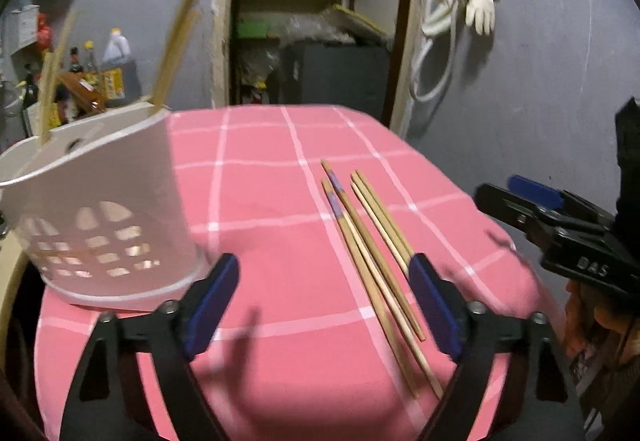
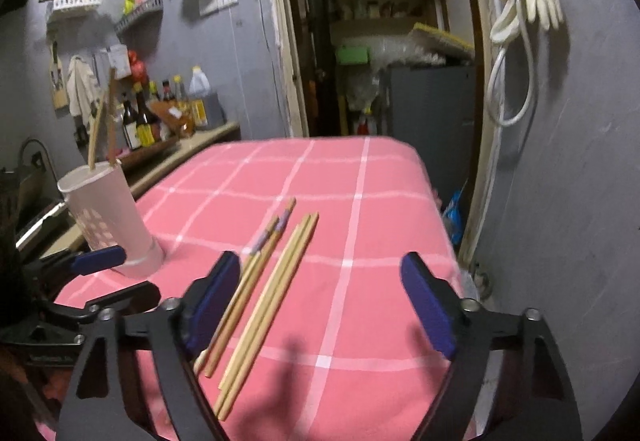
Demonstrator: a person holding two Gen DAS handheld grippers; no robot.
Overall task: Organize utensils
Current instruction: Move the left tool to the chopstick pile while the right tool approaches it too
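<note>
While motion is blurring the holder (image 1: 108,217) at the desk's (image 1: 272,177) far left, its perforated wall and the chopsticks standing in it are hard to make out. Four chopsticks (image 2: 264,293) are lying side by side in two pairs mid-desk, long axes running near to far. The left hand-held gripper (image 1: 324,305) and right hand-held gripper (image 2: 320,305) are hovering with jaws spread, pinching nothing.
</note>
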